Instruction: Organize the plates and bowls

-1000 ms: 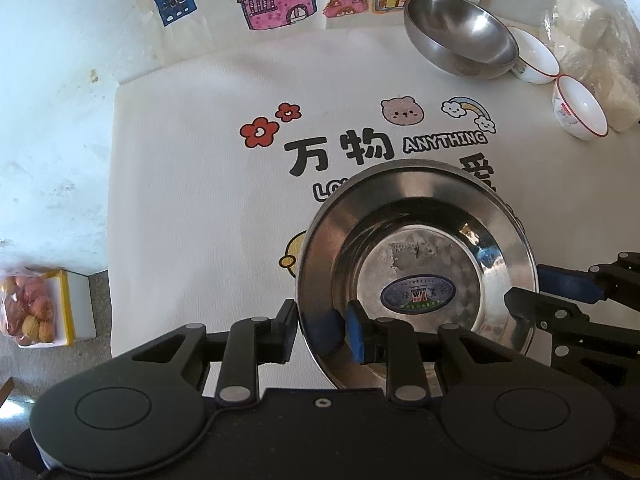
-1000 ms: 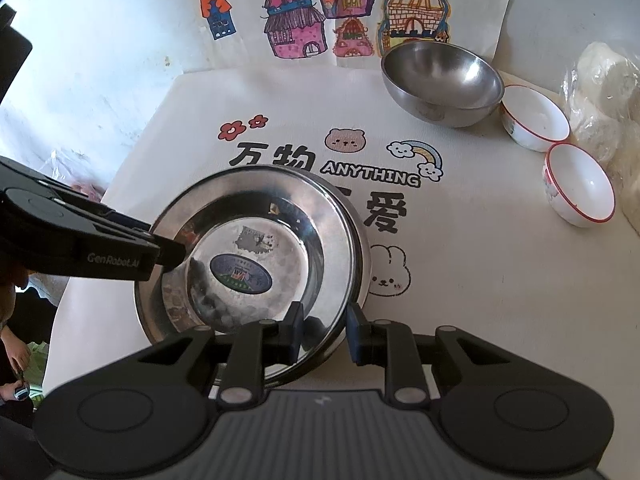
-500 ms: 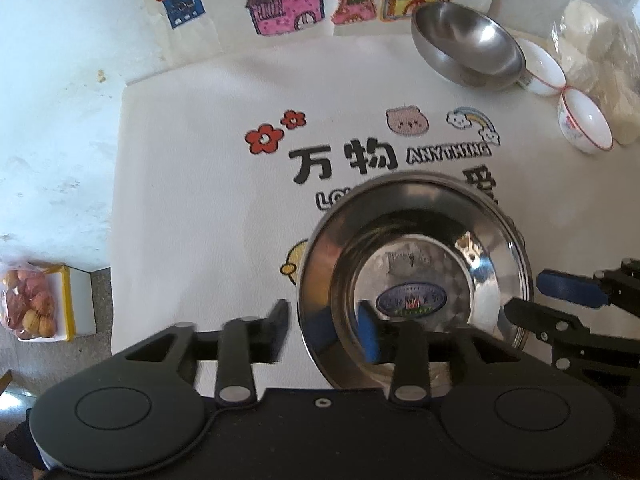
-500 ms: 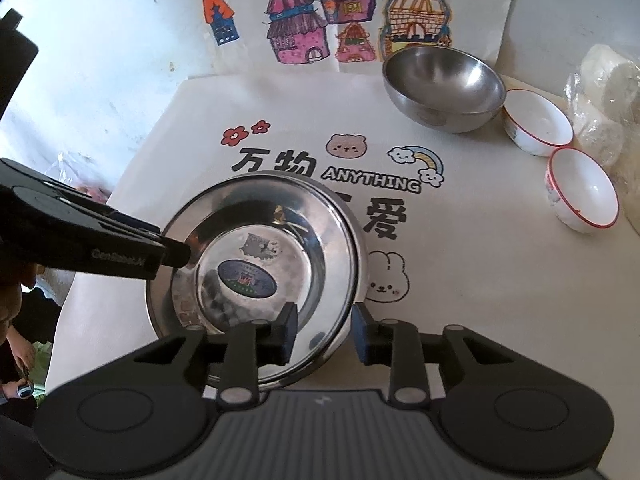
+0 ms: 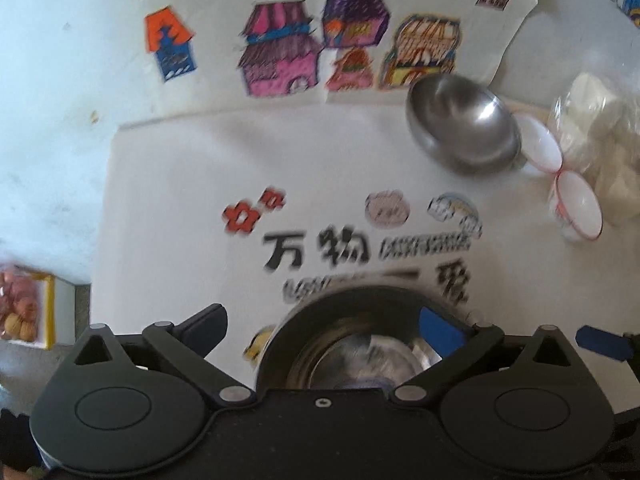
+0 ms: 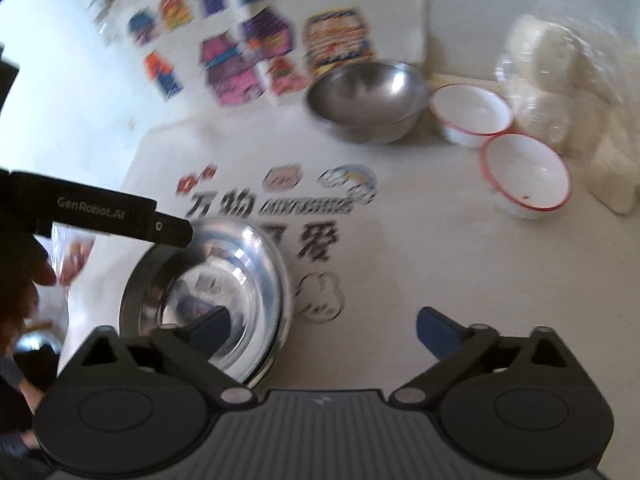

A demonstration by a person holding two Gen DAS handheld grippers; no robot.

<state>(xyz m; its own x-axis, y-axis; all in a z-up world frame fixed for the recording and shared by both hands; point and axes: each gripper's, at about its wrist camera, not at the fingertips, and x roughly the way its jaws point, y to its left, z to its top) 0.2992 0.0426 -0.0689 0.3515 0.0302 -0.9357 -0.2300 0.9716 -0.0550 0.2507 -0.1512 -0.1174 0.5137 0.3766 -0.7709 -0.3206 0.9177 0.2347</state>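
Both tools are letting go: the left tool (image 5: 322, 326) and the right tool (image 6: 323, 326) have their jaws opening wide, pinching nothing, with the steel plates (image 6: 224, 292) lying stacked on the printed cloth (image 6: 400, 280) at the near side of the table. The plate rim sits between the left tool's fingers and beside the right tool's left finger, so each should lift straight clear before moving on, to avoid nudging the stack. Far back stand a steel bowl (image 6: 366, 98) and two red-rimmed white bowls (image 6: 526, 172), likely next. A plastic bag (image 6: 568, 92) crowds them on the right.
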